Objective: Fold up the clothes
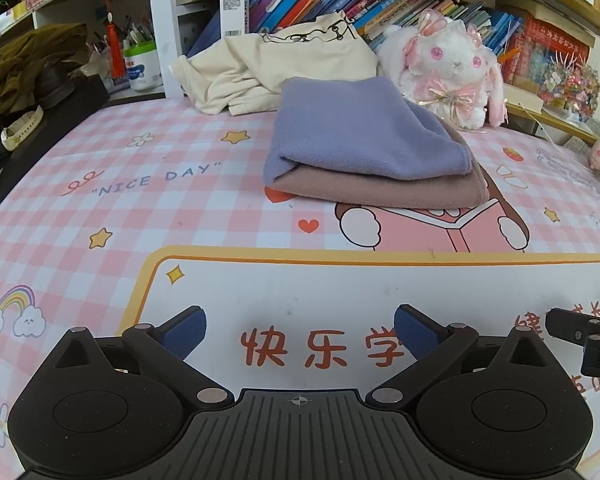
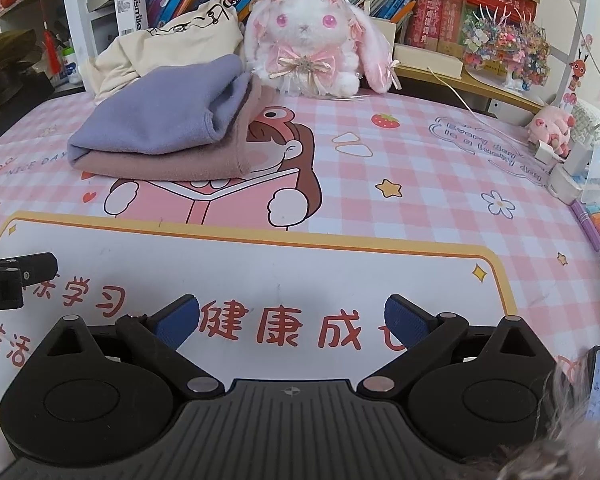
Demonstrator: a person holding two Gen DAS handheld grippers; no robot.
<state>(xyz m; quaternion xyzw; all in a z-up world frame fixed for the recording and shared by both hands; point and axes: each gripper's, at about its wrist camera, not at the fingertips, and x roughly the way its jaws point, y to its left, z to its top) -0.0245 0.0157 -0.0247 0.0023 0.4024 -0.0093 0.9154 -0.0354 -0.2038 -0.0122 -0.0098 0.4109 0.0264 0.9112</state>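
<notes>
Nearest, the left gripper (image 1: 300, 330) and right gripper (image 2: 292, 320) hovered over the bare surface (image 1: 180, 208), fingers apart and empty. Farther on lay two folded cloths stacked, purple cloth (image 1: 352, 136) on pink cloth (image 1: 380, 192). Behind slumped a cream garment (image 1: 276, 64), unfolded: soft, light, limp, probably best pinched at a hem or corner.

Desk mat (image 1: 148, 208) on the worktop is showing "NICE DAY" plus large Chinese lettering "快乐学" and, in the right wrist view, "健康成". White box (image 2: 129, 10) on the bookshelf is reading "usmile".
</notes>
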